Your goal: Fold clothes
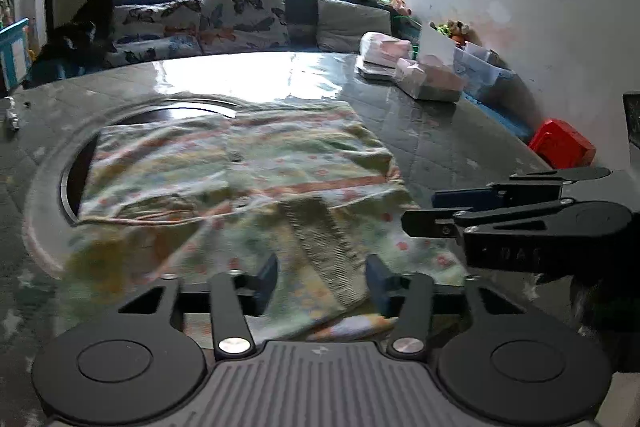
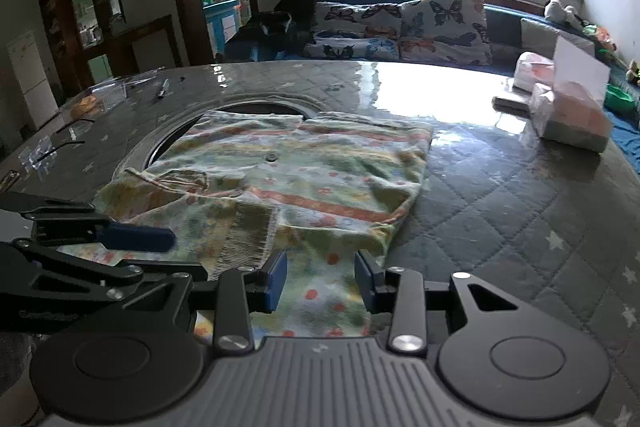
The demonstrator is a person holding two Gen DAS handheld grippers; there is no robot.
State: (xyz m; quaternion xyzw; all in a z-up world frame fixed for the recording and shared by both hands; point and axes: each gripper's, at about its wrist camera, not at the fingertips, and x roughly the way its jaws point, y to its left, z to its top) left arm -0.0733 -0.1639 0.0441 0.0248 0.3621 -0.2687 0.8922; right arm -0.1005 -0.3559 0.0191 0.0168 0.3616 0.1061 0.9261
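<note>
A pastel floral garment with orange stripes (image 1: 256, 163) (image 2: 320, 179) lies partly folded on the table, its ribbed cuff (image 1: 324, 243) (image 2: 250, 235) turned up toward me. My left gripper (image 1: 322, 281) is open just over the near edge, the cuff lying between its blue pads. My right gripper (image 2: 320, 281) is also open, low over the garment's near hem. Each gripper shows side-on in the other's view: the right gripper (image 1: 436, 213) at the garment's right edge, the left gripper (image 2: 160, 253) at its left edge.
The table (image 2: 500, 207) has a grey quilted cover and a dark round inset (image 1: 192, 107) under the garment's far part. Tissue packs and boxes (image 1: 404, 63) sit at the back right, and a red box (image 1: 560, 143) by the wall. A pen and clear plastic bits (image 2: 160, 91) lie far left.
</note>
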